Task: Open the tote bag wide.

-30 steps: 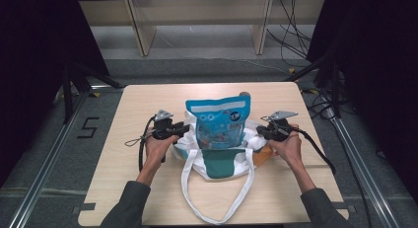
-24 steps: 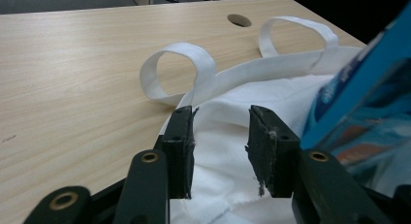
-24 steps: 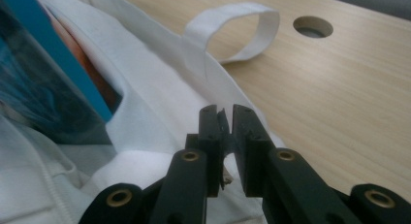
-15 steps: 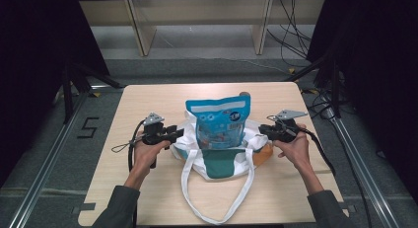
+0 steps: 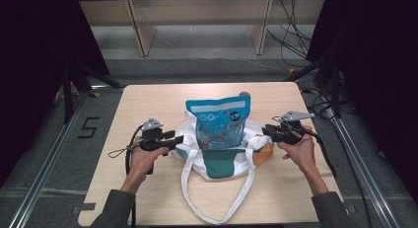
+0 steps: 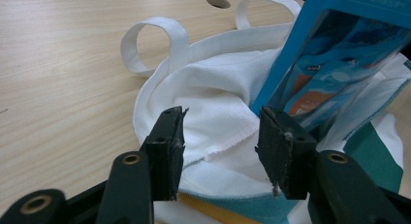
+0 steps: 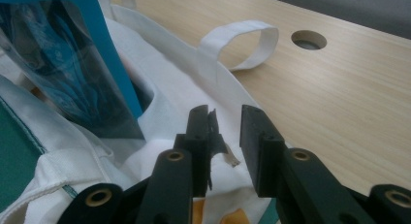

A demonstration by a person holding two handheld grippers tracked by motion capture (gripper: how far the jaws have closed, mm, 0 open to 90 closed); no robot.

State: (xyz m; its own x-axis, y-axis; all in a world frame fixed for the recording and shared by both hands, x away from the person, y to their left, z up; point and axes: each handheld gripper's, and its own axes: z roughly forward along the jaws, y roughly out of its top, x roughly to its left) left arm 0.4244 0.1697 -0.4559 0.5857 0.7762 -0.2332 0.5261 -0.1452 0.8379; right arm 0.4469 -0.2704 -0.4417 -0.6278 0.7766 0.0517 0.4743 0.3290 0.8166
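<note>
Underneath both grippers, a pale wooden table point(image 5: 148, 109) with a round hole point(image 7: 308, 40) in its top, on grey floor between metal rails; beyond, a wooden shelf frame point(image 5: 197, 20) and loose cables point(image 5: 291, 35). Between the grippers, a white and green tote bag point(image 5: 222, 159) with a blue snack pouch point(image 5: 219, 122) upright in its mouth, long handles trailing toward the person.

Left gripper point(image 6: 220, 136): jaws wide apart, nothing between them, white cloth of the bag rim just ahead, pouch ahead to its right. Right gripper point(image 7: 225, 132): jaws apart with a narrower gap, holding nothing, bag cloth just below and ahead, pouch to its left.

Compared with half a second ago: both grippers slightly closer to the bag, bag and pouch unmoved.
</note>
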